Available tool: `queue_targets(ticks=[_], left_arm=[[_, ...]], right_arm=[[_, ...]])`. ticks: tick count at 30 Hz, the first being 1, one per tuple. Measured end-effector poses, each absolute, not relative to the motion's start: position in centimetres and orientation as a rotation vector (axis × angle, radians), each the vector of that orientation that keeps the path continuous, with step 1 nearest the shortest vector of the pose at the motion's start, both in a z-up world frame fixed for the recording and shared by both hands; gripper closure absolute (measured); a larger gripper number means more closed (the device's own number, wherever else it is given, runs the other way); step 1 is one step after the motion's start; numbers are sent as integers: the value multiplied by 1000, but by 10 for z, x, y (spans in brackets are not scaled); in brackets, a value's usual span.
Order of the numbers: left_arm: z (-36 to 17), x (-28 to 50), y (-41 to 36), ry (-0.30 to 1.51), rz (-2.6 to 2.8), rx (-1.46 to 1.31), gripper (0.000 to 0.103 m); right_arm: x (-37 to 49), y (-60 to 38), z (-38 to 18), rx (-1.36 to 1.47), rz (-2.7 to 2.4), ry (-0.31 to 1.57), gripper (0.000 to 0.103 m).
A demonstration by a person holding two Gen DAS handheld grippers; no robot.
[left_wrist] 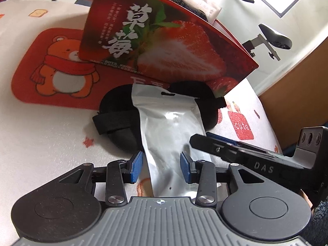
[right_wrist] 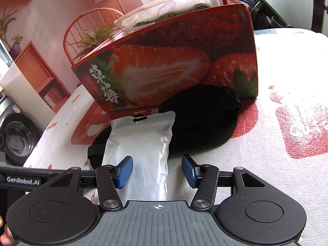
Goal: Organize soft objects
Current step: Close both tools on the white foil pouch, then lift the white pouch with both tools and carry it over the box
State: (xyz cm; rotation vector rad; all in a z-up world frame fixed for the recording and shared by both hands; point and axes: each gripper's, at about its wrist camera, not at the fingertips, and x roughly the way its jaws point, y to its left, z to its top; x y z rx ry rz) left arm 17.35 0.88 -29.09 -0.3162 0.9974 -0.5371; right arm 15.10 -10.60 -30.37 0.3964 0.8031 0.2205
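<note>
Silvery foil, a flat pouch [left_wrist: 172, 135] with a hang slot at its far end, lies lengthwise on the tablecloth [left_wrist: 41, 139] and runs straight back between my left gripper [left_wrist: 162, 168] fingers. Its near end passes under that gripper's body, and both blue pads [left_wrist: 136, 167] stand off its edges with a gap showing on each side, so my left fingers are released, gripping nothing.

From my right gripper [right_wrist: 157, 171] the same pouch [right_wrist: 143, 143] sits toward the left pad [right_wrist: 125, 171], which overlaps its edge; the right pad is well clear over bare cloth. Whether the left pad touches it I cannot tell, but these fingers are spread too, clamping nothing.

The pouch's far half lies on top of a black padded eye mask [left_wrist: 121, 119], which rests against the foot of the red strawberry box [left_wrist: 164, 41]. 1 clear packet [right_wrist: 168, 10] sticks out of that box.
</note>
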Motion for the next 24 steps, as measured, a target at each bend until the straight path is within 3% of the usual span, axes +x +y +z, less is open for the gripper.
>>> queue_targets(ticks=[7,24], left_arm=[[-292,175,-1,925,-527,-255,62],[-287,158,3,914,-548,-246,63]], right_arm=[[152,-102,-305,400,243,799,75],[151,-99,-298,397,273,773,77]])
